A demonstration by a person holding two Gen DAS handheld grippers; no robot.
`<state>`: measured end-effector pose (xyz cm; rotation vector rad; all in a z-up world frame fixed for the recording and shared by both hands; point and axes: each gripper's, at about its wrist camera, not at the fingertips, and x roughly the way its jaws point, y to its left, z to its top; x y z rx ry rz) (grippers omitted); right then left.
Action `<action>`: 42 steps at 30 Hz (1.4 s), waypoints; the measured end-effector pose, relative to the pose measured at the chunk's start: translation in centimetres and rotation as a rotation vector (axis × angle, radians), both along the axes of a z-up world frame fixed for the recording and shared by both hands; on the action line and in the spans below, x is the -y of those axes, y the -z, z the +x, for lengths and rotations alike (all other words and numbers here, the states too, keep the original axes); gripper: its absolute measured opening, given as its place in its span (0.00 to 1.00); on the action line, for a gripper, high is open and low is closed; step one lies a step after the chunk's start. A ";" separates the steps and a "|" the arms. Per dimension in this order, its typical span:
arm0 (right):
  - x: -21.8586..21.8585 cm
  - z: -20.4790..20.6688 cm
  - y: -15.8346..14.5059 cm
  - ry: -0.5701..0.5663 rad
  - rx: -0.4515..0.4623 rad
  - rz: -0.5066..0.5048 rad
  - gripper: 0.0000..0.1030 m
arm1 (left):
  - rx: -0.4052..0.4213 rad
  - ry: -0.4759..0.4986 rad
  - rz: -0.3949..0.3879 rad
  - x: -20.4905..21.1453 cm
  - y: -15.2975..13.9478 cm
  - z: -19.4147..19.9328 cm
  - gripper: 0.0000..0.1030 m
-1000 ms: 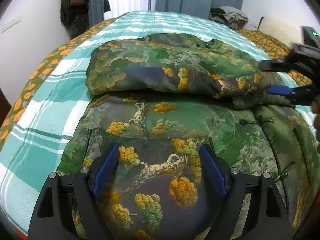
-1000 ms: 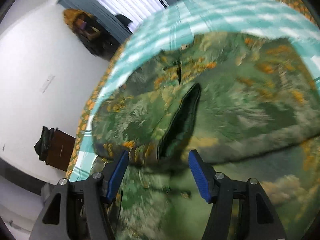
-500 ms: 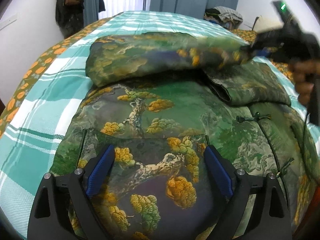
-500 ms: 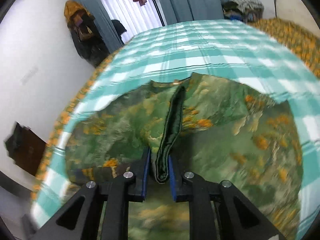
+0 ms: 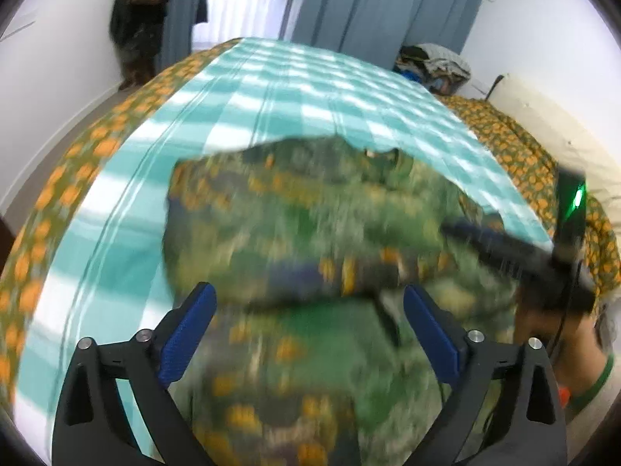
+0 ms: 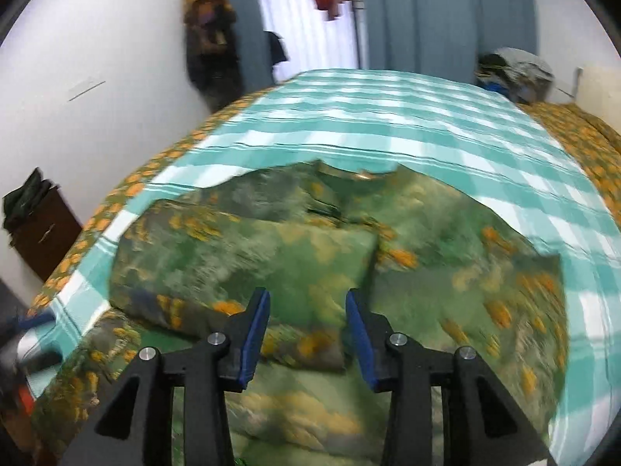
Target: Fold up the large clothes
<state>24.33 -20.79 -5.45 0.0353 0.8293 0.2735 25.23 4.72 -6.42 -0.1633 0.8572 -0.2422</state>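
A large green garment (image 5: 310,233) printed with trees and orange blossoms lies on the bed; it also shows in the right wrist view (image 6: 318,256). A sleeve is folded across its upper part. My left gripper (image 5: 308,334) is open and empty over the garment's lower part. My right gripper (image 6: 306,334) is open and empty, just above the folded sleeve. The right gripper also appears at the right of the left wrist view (image 5: 516,252). Both views are blurred by motion.
The bed has a teal and white checked cover (image 5: 302,81) with an orange-flowered quilt (image 5: 516,147) along both sides. A clothes pile (image 6: 512,70) sits at the far right corner. A dark cabinet (image 6: 42,221) stands by the left wall. Curtains (image 6: 419,11) hang behind.
My right gripper was shut on the sleeve's dark edge half a second ago; it has let go and now stands open. The sleeve lies further across the garment. My left gripper has risen.
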 end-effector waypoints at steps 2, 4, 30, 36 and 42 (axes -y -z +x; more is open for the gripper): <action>-0.2 2.0 1.9 0.001 -0.076 0.026 0.40 | -0.020 -0.016 0.023 0.0 1.3 2.9 0.93; 0.0 3.1 4.6 0.025 -0.166 0.042 0.40 | -0.071 -0.050 0.064 0.0 4.1 5.5 0.85; 0.4 2.3 8.8 0.044 -0.161 0.081 0.40 | -0.128 -0.145 0.031 2.2 4.5 13.1 0.78; 0.7 2.1 9.0 0.041 -0.145 0.089 0.40 | -0.198 -0.276 0.030 -1.9 11.1 16.4 0.79; 0.8 2.1 9.1 0.032 -0.142 0.094 0.40 | -0.148 -0.208 0.136 -1.1 12.7 15.9 0.82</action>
